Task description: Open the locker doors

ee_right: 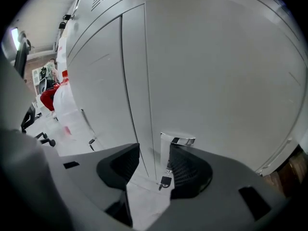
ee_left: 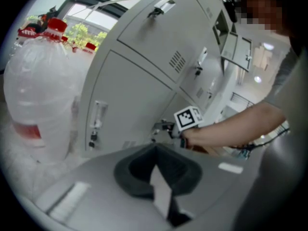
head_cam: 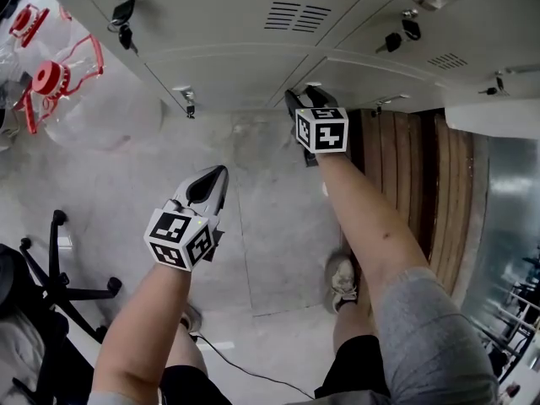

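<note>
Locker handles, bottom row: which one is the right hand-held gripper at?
The middle handle, framed by the open jaws of the right hand-held gripper; the left handle and right handle stand clear.

The left forearm reaches forward and down with the left gripper tilted downward, its jaws closed tip to tip, while the right forearm stretches farther ahead, the right gripper standing with its jaws wide apart.

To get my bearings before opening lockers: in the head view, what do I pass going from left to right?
Clear water jug with red cap → left claw → right claw → wooden slats.
</note>
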Available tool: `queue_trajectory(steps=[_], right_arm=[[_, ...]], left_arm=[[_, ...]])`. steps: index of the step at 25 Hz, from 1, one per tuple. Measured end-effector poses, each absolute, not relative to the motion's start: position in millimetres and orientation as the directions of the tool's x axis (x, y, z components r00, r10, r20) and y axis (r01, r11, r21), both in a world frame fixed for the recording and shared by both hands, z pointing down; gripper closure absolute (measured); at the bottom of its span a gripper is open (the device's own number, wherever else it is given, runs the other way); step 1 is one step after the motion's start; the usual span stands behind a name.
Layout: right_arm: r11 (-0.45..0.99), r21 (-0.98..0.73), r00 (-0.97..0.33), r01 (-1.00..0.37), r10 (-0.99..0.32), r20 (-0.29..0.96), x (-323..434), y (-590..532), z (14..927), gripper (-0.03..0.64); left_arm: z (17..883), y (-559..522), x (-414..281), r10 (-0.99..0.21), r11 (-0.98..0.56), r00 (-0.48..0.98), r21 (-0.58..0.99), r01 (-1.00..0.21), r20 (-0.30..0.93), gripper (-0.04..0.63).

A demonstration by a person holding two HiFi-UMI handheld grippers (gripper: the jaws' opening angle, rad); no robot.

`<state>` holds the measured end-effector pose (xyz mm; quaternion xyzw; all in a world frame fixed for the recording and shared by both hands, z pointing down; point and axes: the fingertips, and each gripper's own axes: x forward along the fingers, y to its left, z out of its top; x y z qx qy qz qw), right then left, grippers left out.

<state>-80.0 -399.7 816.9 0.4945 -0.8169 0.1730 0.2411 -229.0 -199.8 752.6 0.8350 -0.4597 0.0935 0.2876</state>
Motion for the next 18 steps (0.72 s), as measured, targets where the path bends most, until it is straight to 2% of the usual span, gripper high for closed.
queue_trajectory(steps=[6,11,14,18], right_arm=[[0.484,0.015,-0.392,-0.875,-0.726,0.566,-75,-372,821,0.433],[0.354,-0.045,-0.31,-0.934,-0.742,0.594,-57,-336,826,0.434],[0.274,-0.082,-0.264,-0.958,-0.74,0.619,-42,-324,829,0.488],[0.259,-0.133,-0.282,-0.957,-0.712,0.643,-32,-315,831,0.499]], left_arm=[[756,-194,-233,-0.711,-0.411,0.561,0.397,-0.821,0.424,0.592],[754,-190,-231,-0.711,-0.413,0.567,0.406,-0.815,0.416,0.591],[751,-187,-233,-0.711,-0.421,0.572,0.404,-0.812,0.41,0.591],[753,-180,-248,-0.718,-0.397,0.554,0.406,-0.823,0.421,0.592]])
